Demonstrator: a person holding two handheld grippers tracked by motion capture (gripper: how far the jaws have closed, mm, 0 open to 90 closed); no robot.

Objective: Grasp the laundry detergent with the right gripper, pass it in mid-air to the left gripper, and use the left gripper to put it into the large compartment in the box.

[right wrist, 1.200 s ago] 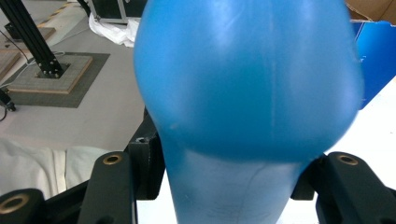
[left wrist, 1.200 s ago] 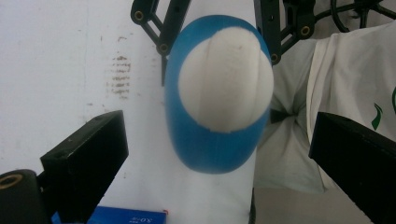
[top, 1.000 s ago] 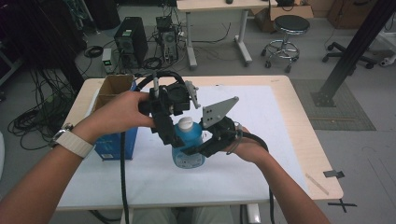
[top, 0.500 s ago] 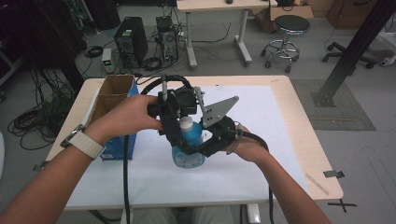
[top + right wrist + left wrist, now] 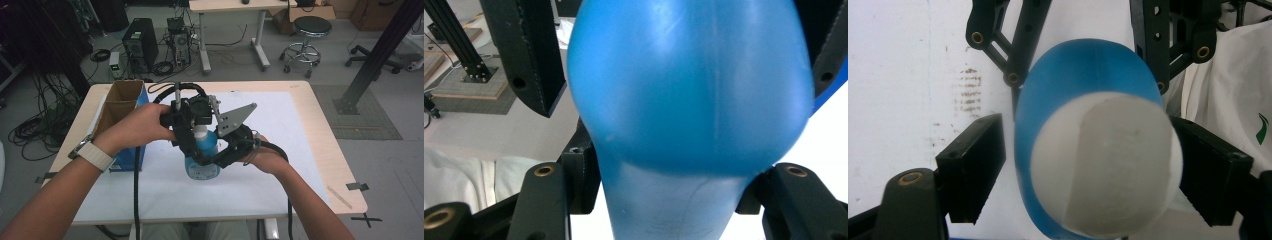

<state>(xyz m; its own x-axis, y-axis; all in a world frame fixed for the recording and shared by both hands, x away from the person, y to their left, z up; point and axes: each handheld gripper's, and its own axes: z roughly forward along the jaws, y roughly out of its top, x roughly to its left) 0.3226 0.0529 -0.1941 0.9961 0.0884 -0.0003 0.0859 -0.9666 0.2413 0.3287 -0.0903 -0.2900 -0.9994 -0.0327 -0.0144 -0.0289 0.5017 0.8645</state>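
A blue bottle (image 5: 202, 169) with a white cap (image 5: 200, 133) stands upright on the white mat (image 5: 280, 125). My right gripper (image 5: 214, 161) comes in from the right and is shut on the bottle's body (image 5: 694, 85), one jaw on each side. My left gripper (image 5: 198, 137) hangs over the bottle and points down. Its jaws have just been closing around the cap (image 5: 1103, 165). In the left gripper view the right pad (image 5: 1210, 175) lies against the cap, and a gap remains at the left pad (image 5: 975, 165).
An open cardboard box (image 5: 122, 112) with blue sides stands at the table's left edge, close to the left hand. A white cloth (image 5: 1233, 95) lies beside the bottle. Beyond the far edge, computer towers (image 5: 140, 47), a desk and a stool (image 5: 305, 30) stand on the floor.
The left hand has shifted slightly right, bringing its gripper down over the bottle's top. Its jaws stand closer together around the cap. The right gripper and the bottle have kept still.
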